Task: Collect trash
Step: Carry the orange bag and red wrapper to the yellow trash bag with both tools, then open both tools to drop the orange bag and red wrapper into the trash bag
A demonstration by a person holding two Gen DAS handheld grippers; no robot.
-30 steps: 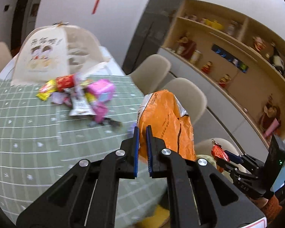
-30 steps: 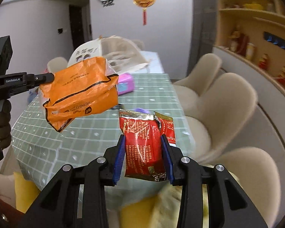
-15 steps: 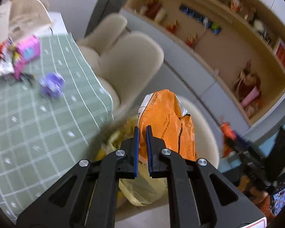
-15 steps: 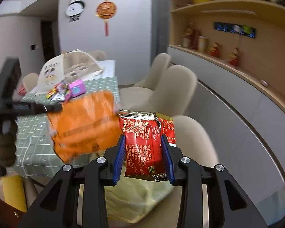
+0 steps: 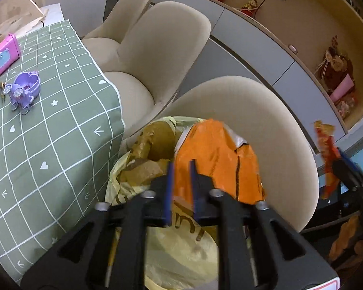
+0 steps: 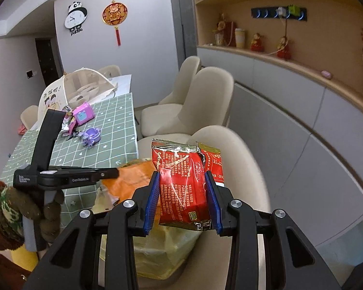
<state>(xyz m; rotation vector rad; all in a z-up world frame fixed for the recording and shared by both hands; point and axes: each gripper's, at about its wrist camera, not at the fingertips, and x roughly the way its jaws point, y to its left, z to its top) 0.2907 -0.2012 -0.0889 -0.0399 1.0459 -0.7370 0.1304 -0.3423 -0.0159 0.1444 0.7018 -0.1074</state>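
Left gripper (image 5: 181,183), black with blue pads, tilted steeply down; jaws opening, crinkled orange plastic snack bag (image 5: 217,159) between them, pads no longer pinching it. Left hand (image 6: 24,207) in a brown knitted glove wraps the grip handle. Right gripper (image 6: 182,200), same build, angled down less steeply; pads (image 6: 152,198) clamp the sides of a shiny red foil packet (image 6: 184,183), held upright.

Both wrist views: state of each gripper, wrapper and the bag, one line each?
left gripper: jaws opening, orange wrapper between them
orange wrapper: over the bag mouth
right gripper: shut on red wrapper
red wrapper: upright, top torn
yellow trash bag: open, on a chair
purple toy: on the table
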